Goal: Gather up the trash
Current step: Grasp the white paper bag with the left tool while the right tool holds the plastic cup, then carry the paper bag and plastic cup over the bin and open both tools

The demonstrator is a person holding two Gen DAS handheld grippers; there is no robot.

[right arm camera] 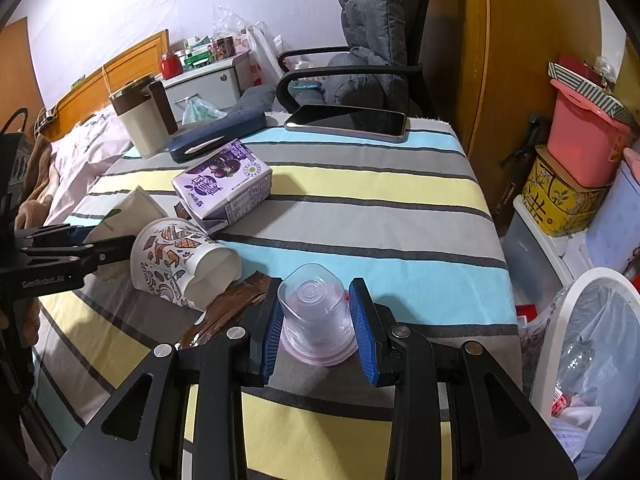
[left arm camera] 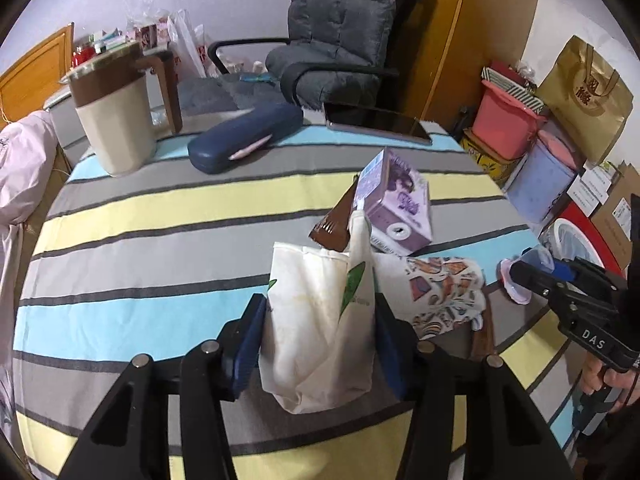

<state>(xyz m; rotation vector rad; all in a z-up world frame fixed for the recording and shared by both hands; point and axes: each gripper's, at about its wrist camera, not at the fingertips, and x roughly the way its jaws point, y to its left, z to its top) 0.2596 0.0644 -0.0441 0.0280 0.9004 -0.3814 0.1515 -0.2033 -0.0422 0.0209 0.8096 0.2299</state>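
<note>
Trash litters the striped cloth of the table point(left arm camera: 132, 216): at lower centre of the left view, the left tongs point(left arm camera: 320, 336) pinch a crumpled cream paper cup with a green leaf mark point(left arm camera: 316, 328), pads against both its sides. At lower centre of the right view, the right tongs point(right arm camera: 316, 316) clamp an upturned clear plastic cup point(right arm camera: 316, 312). Just beyond lie a patterned paper cup point(right arm camera: 176, 264), a brown wrapper point(right arm camera: 224, 312) and a purple drink carton point(right arm camera: 224, 184). A white-rimmed bin point(right arm camera: 600, 280) waits at right. Best squeeze gently, lift straight, and clear the neighbours before swinging binward.
</note>
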